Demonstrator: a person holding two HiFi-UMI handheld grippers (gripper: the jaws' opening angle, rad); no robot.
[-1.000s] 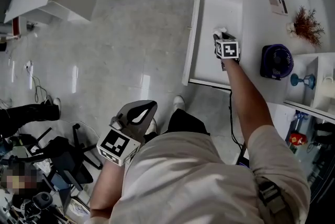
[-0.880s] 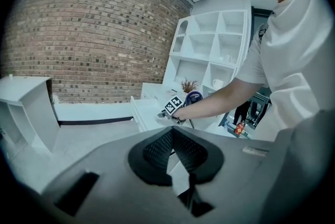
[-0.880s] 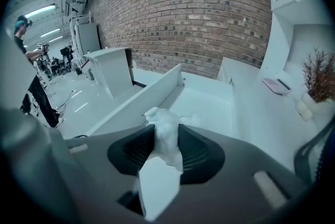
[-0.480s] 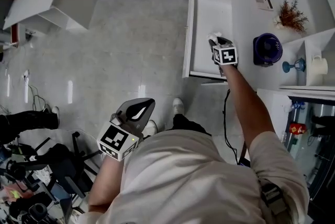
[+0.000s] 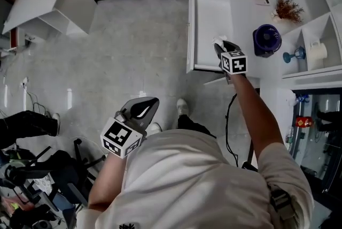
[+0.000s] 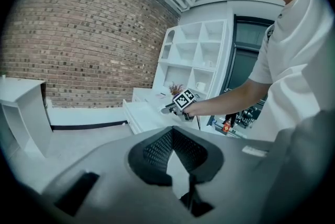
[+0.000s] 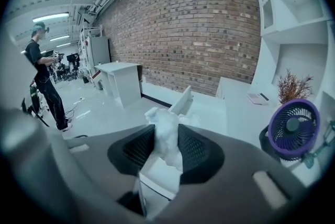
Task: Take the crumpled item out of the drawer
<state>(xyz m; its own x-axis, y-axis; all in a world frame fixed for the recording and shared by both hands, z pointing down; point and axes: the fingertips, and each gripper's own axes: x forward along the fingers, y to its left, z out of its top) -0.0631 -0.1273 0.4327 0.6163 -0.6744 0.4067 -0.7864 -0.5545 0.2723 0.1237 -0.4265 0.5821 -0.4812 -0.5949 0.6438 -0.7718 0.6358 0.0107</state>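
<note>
open white drawer [image 5: 211,19] sticks out over the floor. l gripper [image 6: 172,131] low by torso, jaws together, nothing btwn. r gripper [image 5: 220,46] over drawer's front end, jaws clamped on crumpled white item [image 7: 167,139], held above drawer.

White crumpled item [image 7: 166,134], white drawer [image 5: 211,24], white shelving [image 7: 293,8]. Red-brown brick wall [image 7: 199,24], purple fan [image 7: 291,129], pale grey glossy floor [image 5: 133,46]. Black-and-white square patterns on the marker cubes [image 5: 234,62].
</note>
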